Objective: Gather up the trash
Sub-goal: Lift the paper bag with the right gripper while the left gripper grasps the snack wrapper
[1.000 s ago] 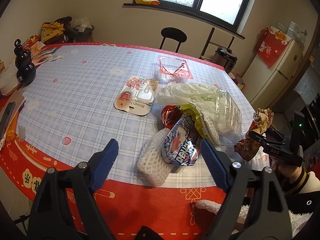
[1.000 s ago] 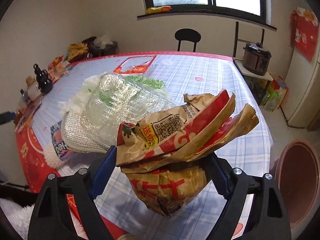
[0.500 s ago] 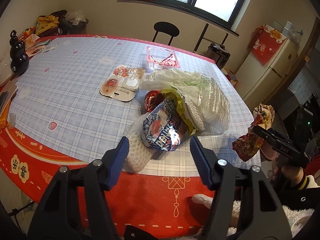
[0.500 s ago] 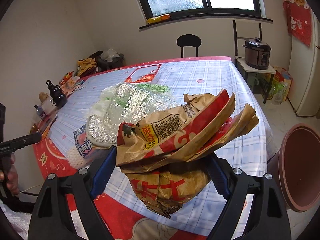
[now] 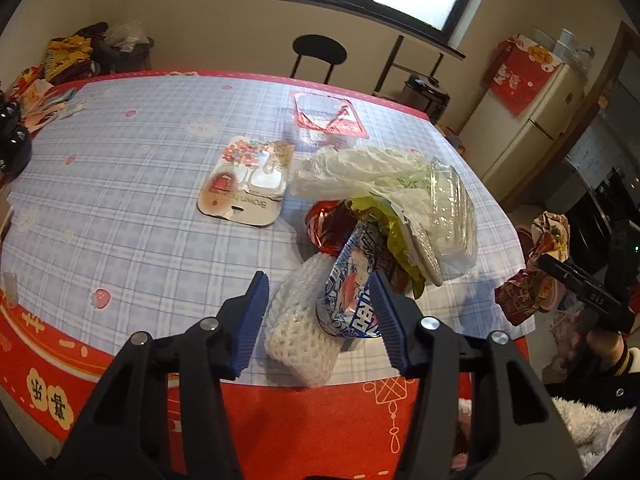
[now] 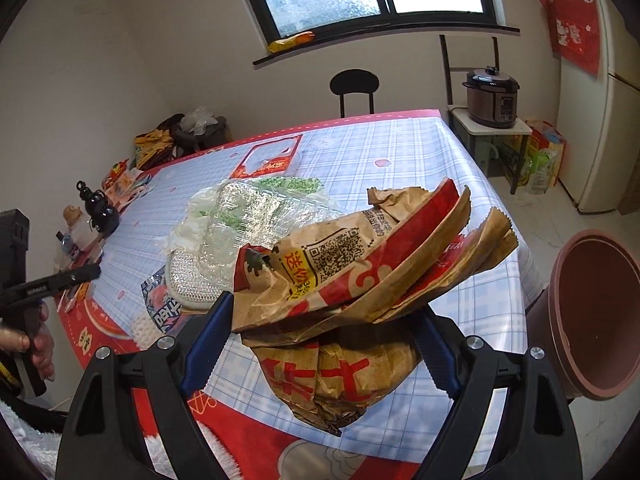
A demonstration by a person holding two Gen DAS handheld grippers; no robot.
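My right gripper (image 6: 320, 340) is shut on a crumpled brown and red paper bag (image 6: 360, 288), held in the air off the table's near right corner; the bag also shows in the left wrist view (image 5: 536, 276). My left gripper (image 5: 320, 312) is open at the table's front edge, its jaws on either side of a white foam net (image 5: 300, 328) and a blue and white snack wrapper (image 5: 352, 300). Behind them lies a heap of trash: a red foil wrapper (image 5: 328, 220), a yellow wrapper, a white plastic bag (image 5: 360, 168) and a clear plastic container (image 5: 452, 216).
A blister card (image 5: 248, 184) and a red-rimmed clear tray (image 5: 328, 116) lie farther back on the checked tablecloth (image 5: 120, 184). A brown bin (image 6: 592, 312) stands on the floor right of the table. A black gourd bottle (image 6: 96, 208), a chair (image 5: 318, 52), a rice cooker (image 6: 492, 96).
My left gripper has moved forward and narrowed around the foam net and blue wrapper. My right gripper has carried the paper bag farther back and right, off the table, toward the bin.
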